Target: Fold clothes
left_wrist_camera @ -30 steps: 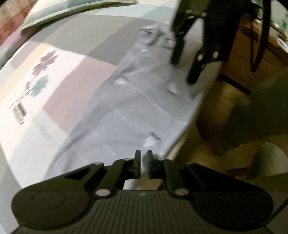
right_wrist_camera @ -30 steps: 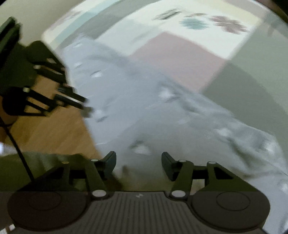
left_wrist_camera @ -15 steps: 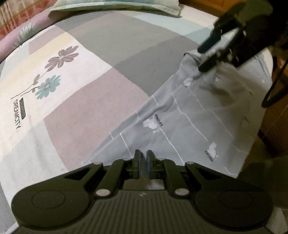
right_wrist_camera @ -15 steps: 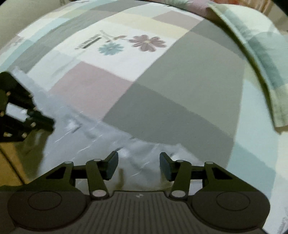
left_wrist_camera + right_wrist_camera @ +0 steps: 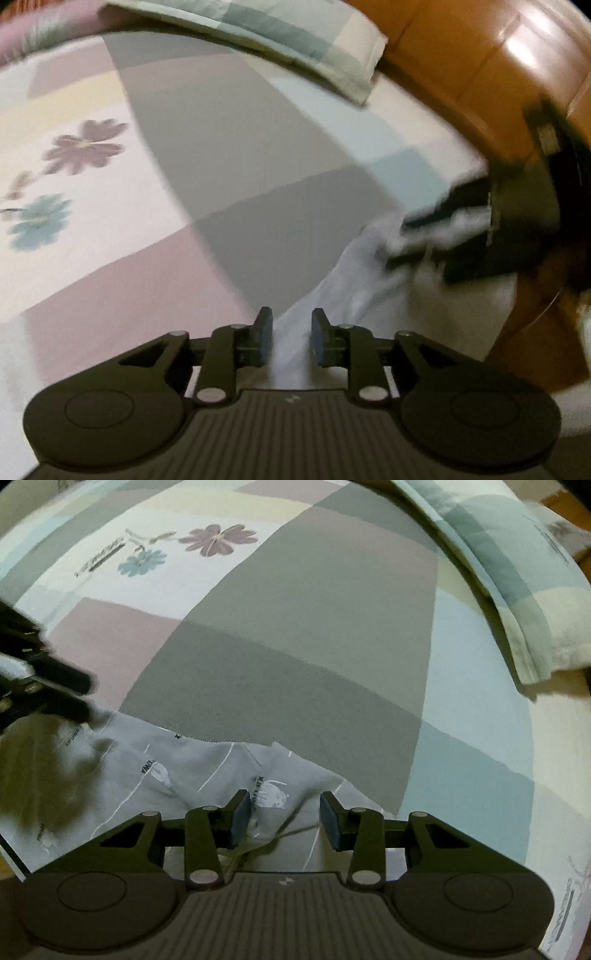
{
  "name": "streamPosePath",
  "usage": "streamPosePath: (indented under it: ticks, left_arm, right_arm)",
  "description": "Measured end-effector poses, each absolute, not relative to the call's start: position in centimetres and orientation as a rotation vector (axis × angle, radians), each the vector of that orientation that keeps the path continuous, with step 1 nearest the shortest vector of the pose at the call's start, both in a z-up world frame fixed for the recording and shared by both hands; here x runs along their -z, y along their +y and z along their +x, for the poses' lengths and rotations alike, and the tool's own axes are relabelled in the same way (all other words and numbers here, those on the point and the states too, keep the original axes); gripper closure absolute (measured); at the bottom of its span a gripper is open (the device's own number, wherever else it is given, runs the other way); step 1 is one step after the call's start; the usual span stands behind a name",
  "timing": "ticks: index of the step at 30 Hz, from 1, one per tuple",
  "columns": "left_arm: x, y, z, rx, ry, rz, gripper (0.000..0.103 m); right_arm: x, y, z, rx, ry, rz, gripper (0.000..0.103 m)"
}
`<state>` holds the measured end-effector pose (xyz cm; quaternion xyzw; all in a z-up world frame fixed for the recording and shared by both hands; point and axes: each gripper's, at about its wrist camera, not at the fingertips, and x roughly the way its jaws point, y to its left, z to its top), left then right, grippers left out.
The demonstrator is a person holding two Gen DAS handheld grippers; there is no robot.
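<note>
Closest to me, my right gripper (image 5: 284, 818) points down over the grey garment (image 5: 155, 775), its jaws parted with a rumpled fold of the cloth lying between them; they have just been closing a little, and the pads do not press on the fabric. The garment is printed with thin white lines and small pale emblems, each beside a short dark word that I cannot read for certain. It lies at the near edge of the bed, on the patchwork bedsheet (image 5: 303, 635).

My left gripper (image 5: 288, 341) has just been opening; a narrow gap shows between its pads, with a strip of the garment (image 5: 369, 273) under the gap and not pinched. That view is smeared by motion.

Beyond the garment's far hem the sheet runs flat and bare across grey, mauve and pale blue blocks. Further off sit two printed flowers (image 5: 218, 539) with a dark line of lettering (image 5: 98, 555) beside them, too blurred to read. At the far edge lies a checked pillow (image 5: 517, 590), and a wooden headboard (image 5: 461, 55) behind it.
</note>
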<state>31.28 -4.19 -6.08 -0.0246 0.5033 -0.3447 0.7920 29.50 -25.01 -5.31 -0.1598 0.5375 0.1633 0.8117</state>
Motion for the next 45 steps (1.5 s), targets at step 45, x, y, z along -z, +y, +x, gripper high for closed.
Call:
streamPosePath:
  ticks: [45]
  left_arm:
    - [6.9,-10.1,39.2,0.825,1.108,-0.329,0.062]
  right_arm:
    - [6.0,-34.4,23.7,-0.297,1.164,-0.093,0.051]
